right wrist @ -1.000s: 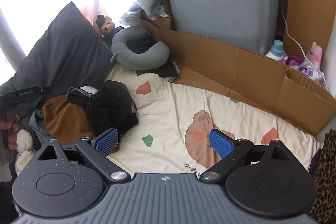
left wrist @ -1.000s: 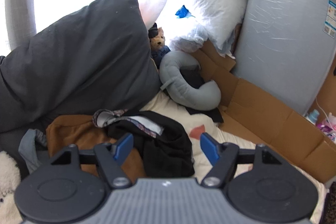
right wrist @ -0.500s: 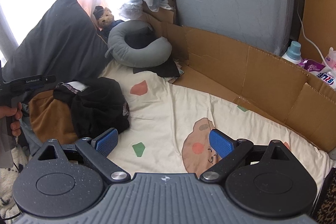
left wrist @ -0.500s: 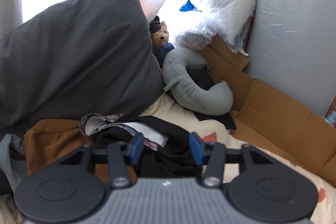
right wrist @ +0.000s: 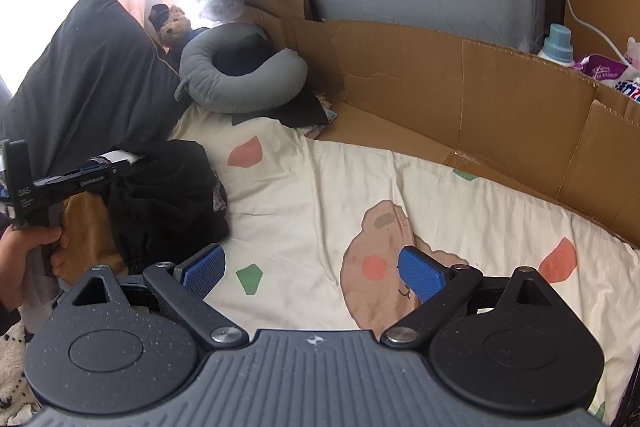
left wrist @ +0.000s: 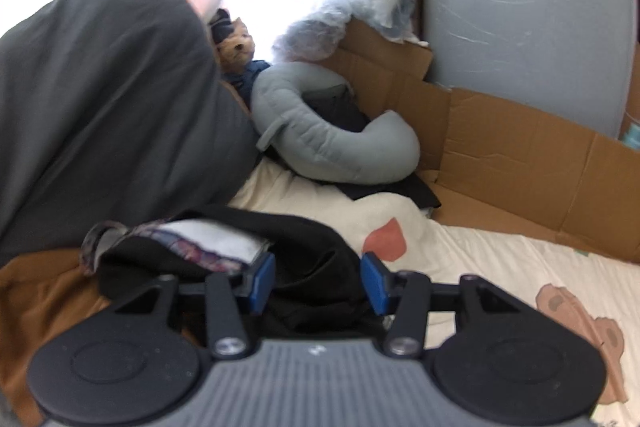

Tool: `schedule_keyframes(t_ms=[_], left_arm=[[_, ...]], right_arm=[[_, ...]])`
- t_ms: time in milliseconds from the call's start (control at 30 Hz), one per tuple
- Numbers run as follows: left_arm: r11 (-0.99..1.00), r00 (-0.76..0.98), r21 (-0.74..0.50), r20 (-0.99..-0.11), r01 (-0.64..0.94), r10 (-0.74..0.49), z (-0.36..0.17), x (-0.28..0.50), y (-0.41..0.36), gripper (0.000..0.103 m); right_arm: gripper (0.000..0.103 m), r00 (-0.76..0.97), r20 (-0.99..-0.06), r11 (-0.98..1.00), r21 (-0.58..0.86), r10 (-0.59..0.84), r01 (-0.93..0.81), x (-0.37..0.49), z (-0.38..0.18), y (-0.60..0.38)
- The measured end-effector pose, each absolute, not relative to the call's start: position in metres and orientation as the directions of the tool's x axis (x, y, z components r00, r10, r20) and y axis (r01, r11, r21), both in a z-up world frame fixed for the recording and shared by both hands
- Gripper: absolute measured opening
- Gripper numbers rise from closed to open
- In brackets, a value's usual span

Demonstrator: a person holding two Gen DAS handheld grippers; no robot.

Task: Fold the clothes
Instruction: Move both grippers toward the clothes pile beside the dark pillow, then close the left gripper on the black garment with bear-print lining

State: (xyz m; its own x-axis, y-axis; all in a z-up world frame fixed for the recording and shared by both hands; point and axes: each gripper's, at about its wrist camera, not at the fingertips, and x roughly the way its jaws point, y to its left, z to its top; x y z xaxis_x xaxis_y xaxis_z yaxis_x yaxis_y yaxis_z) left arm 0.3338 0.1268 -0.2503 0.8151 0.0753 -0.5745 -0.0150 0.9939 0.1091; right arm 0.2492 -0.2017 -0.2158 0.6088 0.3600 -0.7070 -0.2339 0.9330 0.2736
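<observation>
— What is seen, taken from the cream printed bedsheet (right wrist: 320, 187) outward?

— Cardboard (right wrist: 480, 99) is stood along the sheet's far edge, and a dark grey pillow (left wrist: 100, 99) is propped at its left end. A grey neck pillow (right wrist: 240, 83) is laid on the sheet's far left corner, with a teddy bear (left wrist: 238, 47) tucked just behind it.

— And the clothes?

— A black garment (left wrist: 312, 251) is heaped at the sheet's left edge, on a brown garment (left wrist: 52, 291).

— The claws?

— The left gripper (left wrist: 318, 285) is held with the black garment between its jaws, which have just been moving; whether the fabric is pinched cannot be told. The right gripper (right wrist: 312, 269) is held wide apart over the sheet, nothing gripped.
</observation>
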Motion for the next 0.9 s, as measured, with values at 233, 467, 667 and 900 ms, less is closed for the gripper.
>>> schedule_keyframes(t_ms=[233, 467, 667, 900], left_arm=[[0.988, 0.792, 0.149, -0.607, 0.029, 0.068, -0.266, 0.358, 0.125, 0.053], [0.982, 0.753, 0.173, -0.656, 0.076, 0.058, -0.292, 0.372, 0.124, 0.017], [0.991, 0.750, 0.092, -0.661, 0.093, -0.009, -0.299, 0.361, 0.122, 0.001], [0.991, 0.756, -0.019, -0.645, 0.135, -0.115, -0.293, 0.331, 0.111, 0.001]], right_arm=[[0.096, 0.598, -0.715, 0.932, 0.276, 0.362, -0.234, 0.249, -0.225, -0.202], [0.096, 0.577, -0.729, 0.930, 0.297, 0.369, -0.218, 0.252, -0.233, -0.200], [0.096, 0.571, -0.733, 0.929, 0.302, 0.369, -0.213, 0.252, -0.237, -0.202], [0.096, 0.562, -0.735, 0.925, 0.319, 0.380, -0.209, 0.252, -0.241, -0.203]])
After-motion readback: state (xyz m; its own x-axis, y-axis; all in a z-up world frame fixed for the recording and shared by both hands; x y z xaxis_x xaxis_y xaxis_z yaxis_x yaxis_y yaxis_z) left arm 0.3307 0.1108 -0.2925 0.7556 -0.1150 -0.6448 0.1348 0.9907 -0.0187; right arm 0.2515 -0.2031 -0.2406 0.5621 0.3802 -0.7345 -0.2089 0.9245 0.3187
